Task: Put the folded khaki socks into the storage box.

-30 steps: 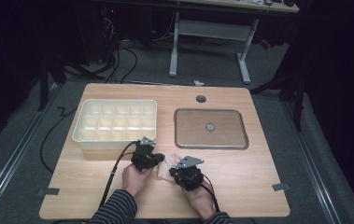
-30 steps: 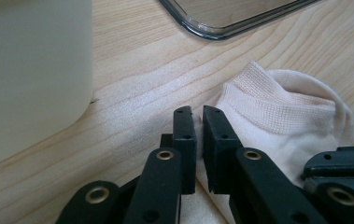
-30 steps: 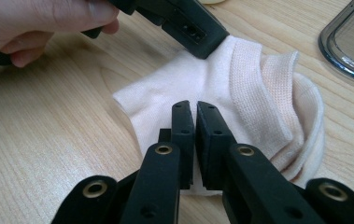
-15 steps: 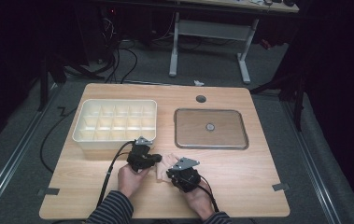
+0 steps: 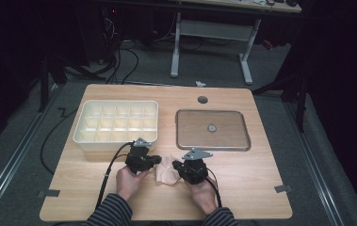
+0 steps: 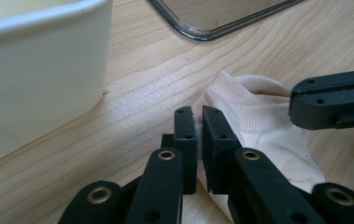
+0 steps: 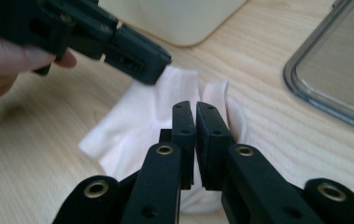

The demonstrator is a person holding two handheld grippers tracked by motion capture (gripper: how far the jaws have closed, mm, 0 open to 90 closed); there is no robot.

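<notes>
— Where's the sock (image 5: 166,170) sitting right now?

— On the wooden table (image 5: 261,179), near my edge, between my two grippers, in front of the white compartment bin (image 5: 116,123) and well short of the metal tray (image 5: 212,129). It's pale and bunched up, ribbed cuff toward my left side.

— And your grippers?

— My left gripper (image 6: 194,122) has its jaws pressed nearly together at the cuff edge; a thin bit of fabric seems to be pinched there, so I'd call it clamped on the sock. My right gripper (image 7: 192,116) has its jaws together over the middle of the sock, but I cannot tell whether cloth is caught between them or they just rest above it.

— So how do you do this step well?

— I'd judge it a spreading or folding move. Keep the left grip firm on the cuff, take a sure bite with the right, then draw the two apart low and evenly so the fabric flattens without slipping out, and stay clear of the bin wall
</notes>
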